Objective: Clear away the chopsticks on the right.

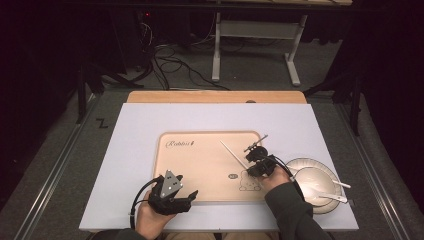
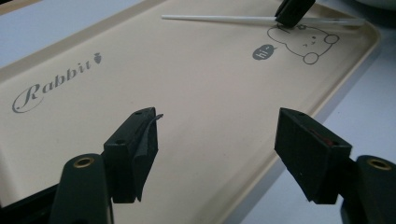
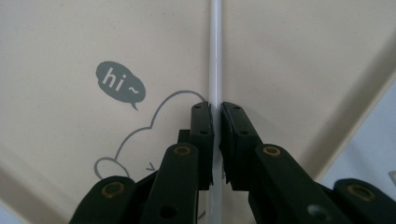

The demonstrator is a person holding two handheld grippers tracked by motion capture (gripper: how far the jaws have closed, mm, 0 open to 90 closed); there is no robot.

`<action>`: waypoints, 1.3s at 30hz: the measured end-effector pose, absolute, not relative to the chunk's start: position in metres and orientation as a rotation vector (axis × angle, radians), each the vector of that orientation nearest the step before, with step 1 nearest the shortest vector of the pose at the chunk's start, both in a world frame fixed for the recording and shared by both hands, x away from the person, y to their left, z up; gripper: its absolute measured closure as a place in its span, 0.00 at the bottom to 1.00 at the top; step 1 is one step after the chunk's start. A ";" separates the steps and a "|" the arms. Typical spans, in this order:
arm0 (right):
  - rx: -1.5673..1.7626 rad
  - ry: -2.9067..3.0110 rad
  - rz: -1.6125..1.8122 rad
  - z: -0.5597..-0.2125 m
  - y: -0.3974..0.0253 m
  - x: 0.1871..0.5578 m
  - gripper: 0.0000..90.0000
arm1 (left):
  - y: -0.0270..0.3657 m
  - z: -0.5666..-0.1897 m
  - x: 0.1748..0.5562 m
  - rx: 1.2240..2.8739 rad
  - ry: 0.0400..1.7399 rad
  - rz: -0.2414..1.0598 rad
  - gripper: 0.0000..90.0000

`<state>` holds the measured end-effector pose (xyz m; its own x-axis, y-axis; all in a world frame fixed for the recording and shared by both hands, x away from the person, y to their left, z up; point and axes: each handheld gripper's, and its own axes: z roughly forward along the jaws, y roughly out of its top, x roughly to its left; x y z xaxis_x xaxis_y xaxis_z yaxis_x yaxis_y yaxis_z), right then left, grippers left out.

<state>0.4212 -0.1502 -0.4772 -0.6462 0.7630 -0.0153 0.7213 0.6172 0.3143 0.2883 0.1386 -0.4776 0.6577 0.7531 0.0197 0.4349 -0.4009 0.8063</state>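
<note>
Setting: lab or recording studio. Evidence: black curtains (image 1: 45, 50) enclosing the space; loose cables (image 1: 170, 65) on grey carpet (image 1: 260, 70); white metal stand (image 1: 255, 45) behind; aluminium rails (image 1: 55, 170) flanking a tabletop (image 1: 135, 150) laid with a white board; dim surrounds, lit work area.

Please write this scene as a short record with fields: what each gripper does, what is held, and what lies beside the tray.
right gripper: shut on white chopstick, over the tray's bear drawing
left gripper: open, holds nothing, over the tray's near edge
tray: beige, printed "Rabbit", lies on a white board
plate: right of the tray, with a white spoon and another white stick on it
</note>
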 end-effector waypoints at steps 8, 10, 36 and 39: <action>1.231 2.696 0.411 -0.478 -0.149 0.422 0.92 | 0.139 -0.477 0.287 2.053 0.912 0.490 0.34; 1.229 2.690 0.409 -0.478 -0.149 0.422 0.90 | 0.138 -0.477 0.287 2.055 0.911 0.492 0.34; 1.248 2.622 0.353 -0.477 -0.155 0.424 0.87 | 0.138 -0.477 0.288 2.060 0.906 0.493 0.34; 1.240 2.624 0.356 -0.477 -0.154 0.424 0.86 | 0.138 -0.477 0.287 2.059 0.908 0.495 0.34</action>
